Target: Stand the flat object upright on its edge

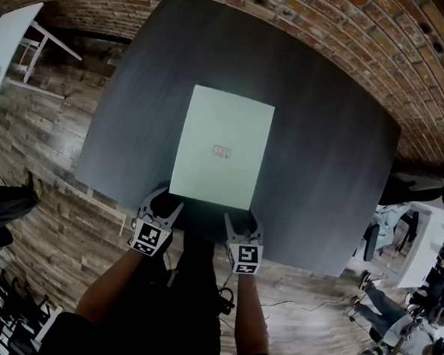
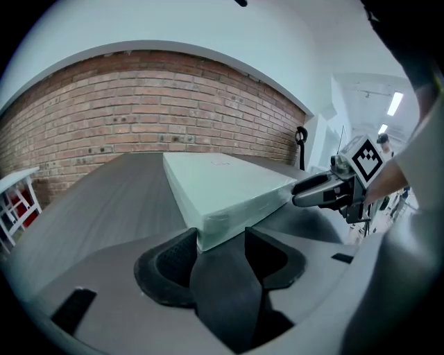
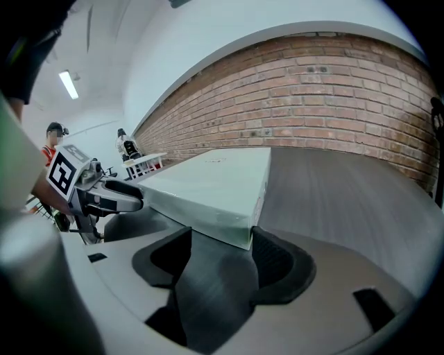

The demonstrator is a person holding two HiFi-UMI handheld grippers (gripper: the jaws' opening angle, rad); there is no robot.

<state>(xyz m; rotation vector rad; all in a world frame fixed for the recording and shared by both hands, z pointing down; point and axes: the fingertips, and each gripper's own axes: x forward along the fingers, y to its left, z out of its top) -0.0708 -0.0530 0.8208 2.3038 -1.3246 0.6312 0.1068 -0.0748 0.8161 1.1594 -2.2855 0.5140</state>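
A pale green flat box (image 1: 222, 147) lies flat in the middle of the dark grey table (image 1: 329, 142), with a small red mark on its top. My left gripper (image 1: 166, 200) is at the box's near left corner and my right gripper (image 1: 242, 221) at its near right corner. In the left gripper view the box (image 2: 222, 184) has its corner between the wide-apart jaws of the left gripper (image 2: 220, 239), close to the left one. In the right gripper view the box (image 3: 208, 187) has its corner just inside the right jaw of the right gripper (image 3: 220, 239). Neither gripper presses on it.
The table's near edge (image 1: 203, 236) runs just under both grippers, over a wooden floor. A white table (image 1: 13, 40) stands at the far left. People and office furniture (image 1: 409, 312) are at the lower right. A brick wall (image 2: 139, 104) lies beyond the table.
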